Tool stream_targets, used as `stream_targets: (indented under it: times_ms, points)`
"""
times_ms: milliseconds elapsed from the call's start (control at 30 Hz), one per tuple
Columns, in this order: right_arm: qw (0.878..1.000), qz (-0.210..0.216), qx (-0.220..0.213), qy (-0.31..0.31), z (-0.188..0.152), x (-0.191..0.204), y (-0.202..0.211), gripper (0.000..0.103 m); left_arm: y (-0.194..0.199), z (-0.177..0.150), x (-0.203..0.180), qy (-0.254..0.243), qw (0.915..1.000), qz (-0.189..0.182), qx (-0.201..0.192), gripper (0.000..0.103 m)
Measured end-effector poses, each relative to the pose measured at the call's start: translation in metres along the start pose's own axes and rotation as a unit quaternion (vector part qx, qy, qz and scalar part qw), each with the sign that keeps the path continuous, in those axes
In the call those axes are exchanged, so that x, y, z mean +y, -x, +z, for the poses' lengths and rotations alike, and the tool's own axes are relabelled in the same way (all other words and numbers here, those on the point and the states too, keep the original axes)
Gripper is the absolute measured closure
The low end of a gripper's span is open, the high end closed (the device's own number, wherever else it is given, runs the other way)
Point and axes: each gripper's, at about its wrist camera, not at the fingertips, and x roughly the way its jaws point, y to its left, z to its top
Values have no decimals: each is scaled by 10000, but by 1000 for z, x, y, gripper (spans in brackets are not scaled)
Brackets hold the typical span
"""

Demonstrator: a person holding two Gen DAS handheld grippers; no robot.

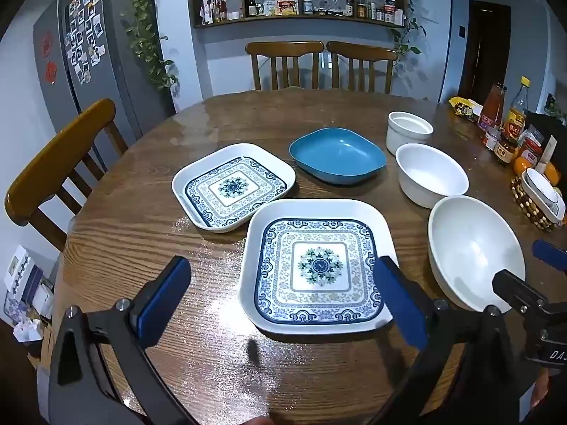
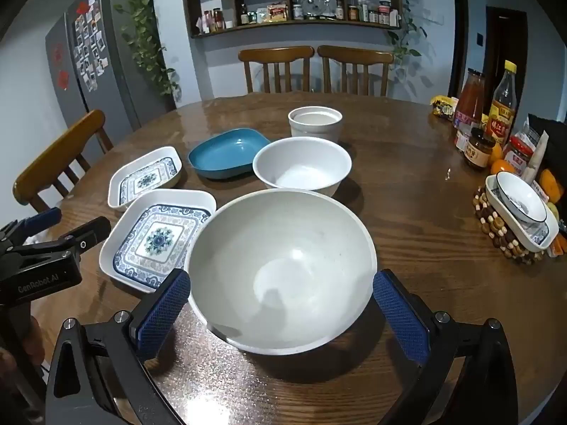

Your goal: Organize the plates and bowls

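Two patterned plates (image 1: 315,269), blue dish (image 1: 336,157), three white bowls (image 2: 283,269), wooden table (image 1: 248,117)

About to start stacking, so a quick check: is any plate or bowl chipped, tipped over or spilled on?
Nothing stands out. Both patterned plates, the blue dish and the three white bowls sit upright, empty and unchipped.

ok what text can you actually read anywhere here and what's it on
"GenRobot.AI": on the left gripper body, seen from the right wrist.
"DA…": cut off at the frame edge, on the right gripper body.
Bottle labels, jar labels, fridge magnets, shelf packets: too small or blurred to read.
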Motion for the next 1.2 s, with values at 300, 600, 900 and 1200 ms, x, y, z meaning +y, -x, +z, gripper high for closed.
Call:
stream_targets:
  times_ms: [300, 600, 900, 1200]
  points:
    - [10000, -15, -25, 5, 1, 0, 0, 0, -10, -2, 7, 132, 9995, -104, 251, 1]
    - [10000, -9, -45, 16, 0, 3, 3, 0, -6, -6, 7, 174, 9996, -117, 192, 1]
    - [9999, 2, -103, 72, 0, 7, 8, 0, -4, -6, 8, 182, 9996, -135, 161, 1]
    - [9999, 3, -125, 89, 0, 8, 10, 0, -3, -7, 8, 184, 9996, -127, 171, 1]
